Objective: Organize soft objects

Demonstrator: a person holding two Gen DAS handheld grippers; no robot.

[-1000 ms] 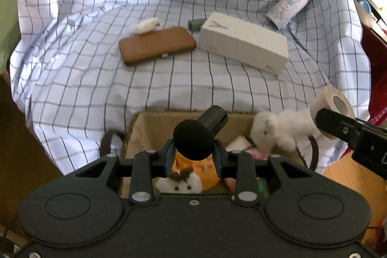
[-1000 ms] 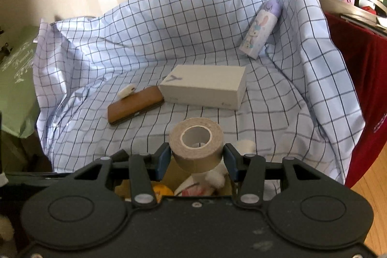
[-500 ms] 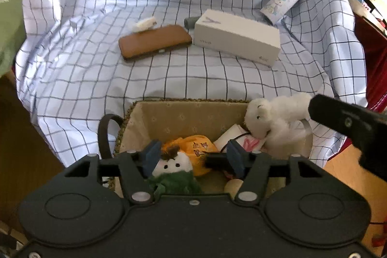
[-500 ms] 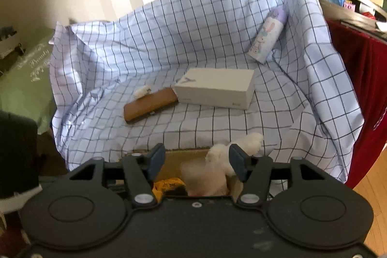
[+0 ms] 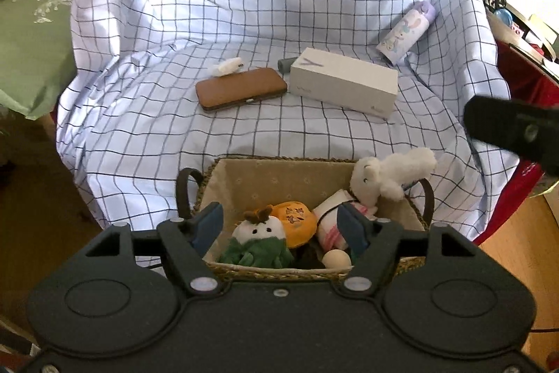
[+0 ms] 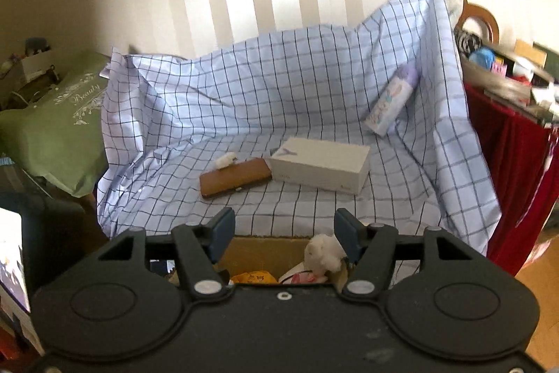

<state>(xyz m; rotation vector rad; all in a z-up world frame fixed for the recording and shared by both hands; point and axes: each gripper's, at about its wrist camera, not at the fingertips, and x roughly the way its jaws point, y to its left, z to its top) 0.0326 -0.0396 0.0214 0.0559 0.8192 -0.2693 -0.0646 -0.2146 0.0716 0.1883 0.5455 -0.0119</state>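
A woven basket (image 5: 279, 165) stands at the near edge of the checked cloth. In it lie a green-and-white plush (image 5: 260, 233), an orange plush (image 5: 293, 217), a pink-striped soft toy (image 5: 330, 222) and a beige tape roll (image 5: 337, 257). A white plush animal (image 5: 384, 173) leans over the right rim. My left gripper (image 5: 281, 226) hovers above the basket's near side, jaws opening, nothing pressed between them. My right gripper (image 6: 284, 229) is above the basket (image 6: 258, 243) too, jaws opening and empty; its tip (image 5: 513, 128) shows at the right of the left wrist view.
Further back on the cloth (image 5: 174, 128) lie a brown case (image 5: 241, 88), a white box (image 5: 344, 84), a small white fluffy piece (image 5: 227, 67), a grey cylinder (image 5: 284, 63) and a pastel bottle (image 5: 407, 35). A green bag (image 6: 56, 124) lies left; a red-draped cluttered table (image 6: 517, 135) stands right.
The left gripper let go of a black cylinder and the right gripper let go of the tape roll over the basket. Both opened, then rose and drew back.
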